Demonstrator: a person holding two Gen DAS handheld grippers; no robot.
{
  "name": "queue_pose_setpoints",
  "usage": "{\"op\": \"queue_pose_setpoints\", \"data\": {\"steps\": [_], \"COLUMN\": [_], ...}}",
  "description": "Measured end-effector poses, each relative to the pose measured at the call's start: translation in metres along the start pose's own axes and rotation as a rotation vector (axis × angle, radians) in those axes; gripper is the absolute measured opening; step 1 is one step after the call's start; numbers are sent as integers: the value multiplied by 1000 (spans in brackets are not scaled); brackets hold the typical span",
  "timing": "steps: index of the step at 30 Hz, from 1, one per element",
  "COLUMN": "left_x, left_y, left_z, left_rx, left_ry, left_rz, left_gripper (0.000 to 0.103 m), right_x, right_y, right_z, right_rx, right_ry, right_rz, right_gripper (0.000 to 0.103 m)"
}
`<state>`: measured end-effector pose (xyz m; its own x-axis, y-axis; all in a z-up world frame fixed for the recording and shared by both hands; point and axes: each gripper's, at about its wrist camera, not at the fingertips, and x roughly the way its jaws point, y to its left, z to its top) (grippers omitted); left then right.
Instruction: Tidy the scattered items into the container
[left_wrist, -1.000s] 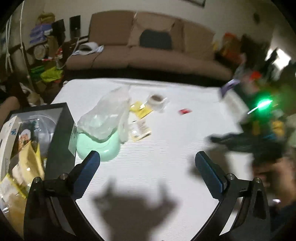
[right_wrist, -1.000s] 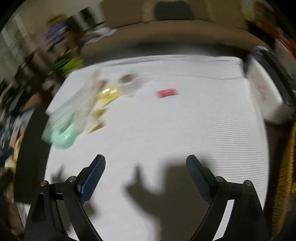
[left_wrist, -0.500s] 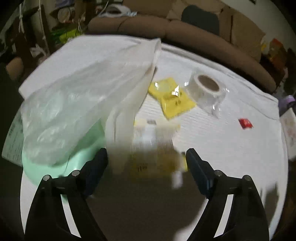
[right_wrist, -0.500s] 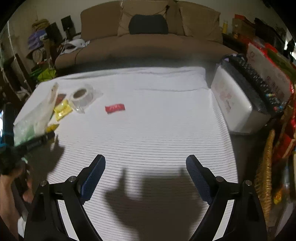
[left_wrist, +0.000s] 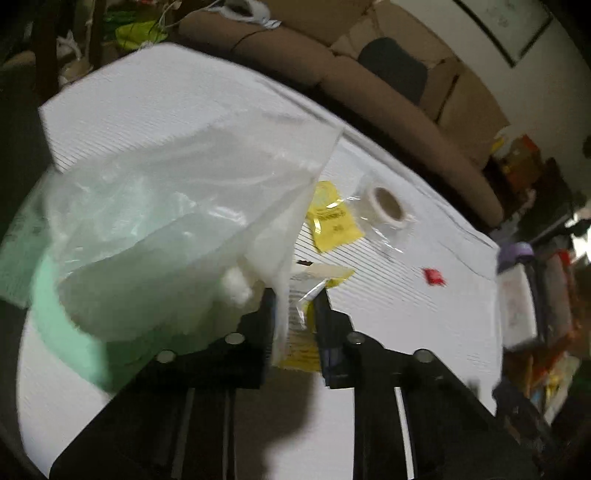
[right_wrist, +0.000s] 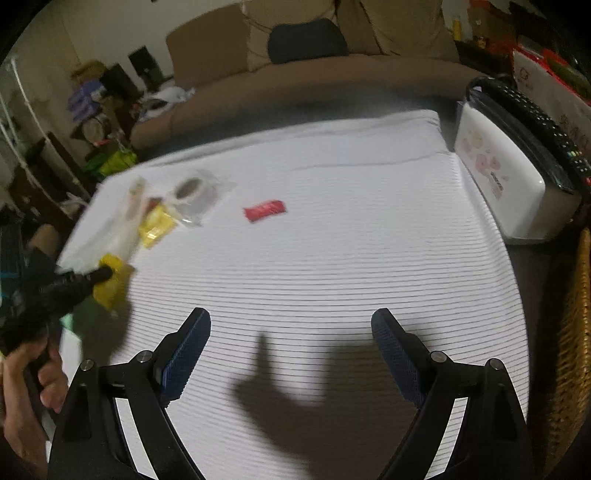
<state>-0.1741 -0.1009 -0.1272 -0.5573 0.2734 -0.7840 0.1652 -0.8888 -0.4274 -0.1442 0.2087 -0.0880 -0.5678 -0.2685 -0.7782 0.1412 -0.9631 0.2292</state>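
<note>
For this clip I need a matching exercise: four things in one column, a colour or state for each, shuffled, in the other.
Things:
1. left tongs
2. right tongs
3. tape roll
4. small wrapper

States:
A. red, lying alone on the white cloth
B. open, holding nothing
C. white, inside clear wrapping
D. shut on a clear packet with yellow print

Pairs: 1-D, 2-B, 3-C, 4-A

No legible text or labels
</note>
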Motion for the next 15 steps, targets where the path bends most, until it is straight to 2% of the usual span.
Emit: {"op": "queue_pose_setpoints", "data": {"steps": [4, 6, 10, 12, 13, 15], "left_x": [-65, -99, -178, -197, -202, -212], "left_y": [-20, -33, -31, -20, -15, -8], "left_z": [-30, -41, -75, -89, -89, -82], "left_rx": [79, 126, 183, 188, 189, 168], "left_ry": [-19, -35, -143, -157, -150, -169], "left_rz": [-37, -50, -62, -88, -109, -153], "left_gripper": [12, 12, 10, 7, 4, 4], "right_x": [-10, -9, -6, -5, -5, -4], "right_y": [14, 28, 65, 81, 88, 96], "right_z": [1, 0, -6, -11, -12, -13], "right_rx": [-4, -44, -164, -209, -220, -211], "right_ry": [-36, -24, -4, 14, 16, 20], "right_rz": [95, 123, 156, 171, 177, 227], "right_gripper": [92, 91, 86, 85, 85, 85]}}
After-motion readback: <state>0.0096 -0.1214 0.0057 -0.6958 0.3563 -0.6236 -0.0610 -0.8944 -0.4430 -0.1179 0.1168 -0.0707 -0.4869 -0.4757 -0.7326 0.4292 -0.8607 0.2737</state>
